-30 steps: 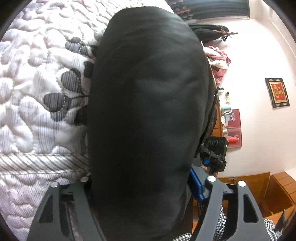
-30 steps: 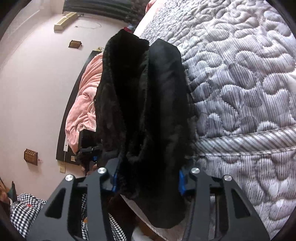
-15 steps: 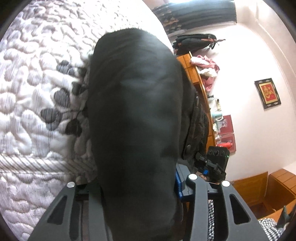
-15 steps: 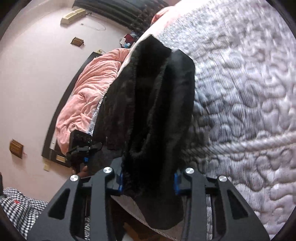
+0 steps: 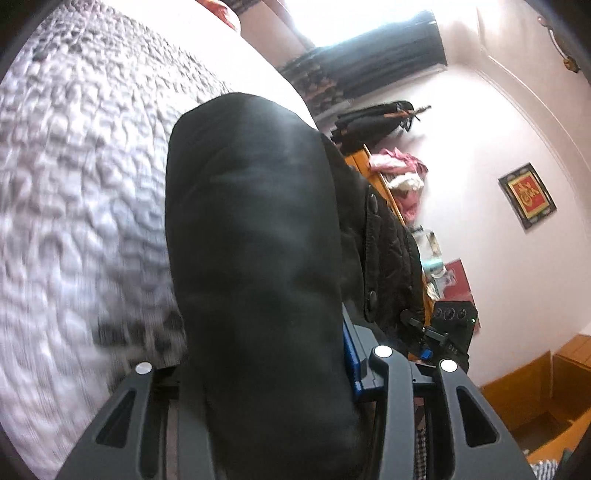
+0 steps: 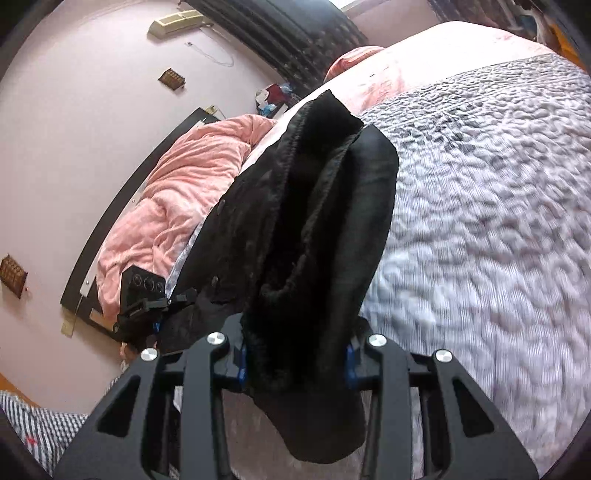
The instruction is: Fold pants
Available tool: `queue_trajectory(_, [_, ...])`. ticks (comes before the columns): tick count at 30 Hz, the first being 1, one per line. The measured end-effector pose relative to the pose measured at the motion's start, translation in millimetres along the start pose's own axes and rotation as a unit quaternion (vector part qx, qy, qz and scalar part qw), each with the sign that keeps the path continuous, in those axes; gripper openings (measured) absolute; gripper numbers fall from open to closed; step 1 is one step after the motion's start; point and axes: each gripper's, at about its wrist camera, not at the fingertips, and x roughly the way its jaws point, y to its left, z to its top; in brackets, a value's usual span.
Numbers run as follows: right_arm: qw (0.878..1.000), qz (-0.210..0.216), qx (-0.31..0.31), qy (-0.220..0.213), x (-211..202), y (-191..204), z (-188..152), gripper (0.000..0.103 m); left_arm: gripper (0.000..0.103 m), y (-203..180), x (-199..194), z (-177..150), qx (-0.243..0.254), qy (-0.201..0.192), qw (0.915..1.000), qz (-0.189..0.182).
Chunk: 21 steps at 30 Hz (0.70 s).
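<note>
Wide quilted bedspread lies open beneath both grippers; the pink blanket heaps up near the headboard, cluttered dresser crowding the other side.

Daylight floods in from a blown-out window above dark curtains, washing the pink walls; the quilted bedspread smears with motion blur in both fisheye views, whose edges curve into black vignette; black pants swallow detail
</note>
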Motion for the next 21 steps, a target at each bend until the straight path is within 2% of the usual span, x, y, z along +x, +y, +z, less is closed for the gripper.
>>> queue_trajectory(7, [0.999, -0.006, 0.04, 0.016, 53, -45, 38, 0.036, 0.042, 26, 26, 31, -0.008, -0.001, 0.9989, 0.045])
queue_trajectory(12, [0.997, -0.008, 0.074, 0.027, 71, -69, 38, 0.04, 0.045, 32, 39, 39, 0.008, 0.004, 0.9982, 0.059])
queue_trajectory(13, [0.997, -0.011, 0.075, 0.031, 73, -71, 36, 0.044, 0.049, 33, 41, 38, 0.01, 0.007, 0.9978, 0.065])
queue_trajectory(14, [0.996, -0.018, 0.077, 0.035, 75, -76, 33, 0.053, 0.051, 34, 44, 37, 0.012, 0.011, 0.9974, 0.07])
queue_trajectory(16, [0.995, -0.022, 0.089, 0.042, 77, -83, 27, 0.058, 0.068, 37, 46, 35, 0.012, 0.009, 0.9959, 0.089])
queue_trajectory(17, [0.995, -0.018, 0.093, 0.042, 75, -85, 25, 0.066, 0.074, 36, 46, 34, 0.013, 0.007, 0.9943, 0.105])
queue_trajectory(18, [0.994, -0.017, 0.097, 0.04, 72, -85, 22, 0.07, 0.087, 37, 44, 32, 0.013, 0.001, 0.9921, 0.125])
queue_trajectory(21, [0.994, -0.02, 0.107, 0.027, 56, -85, 13, 0.073, 0.093, 29, 31, 27, 0.021, -0.027, 0.9865, 0.16])
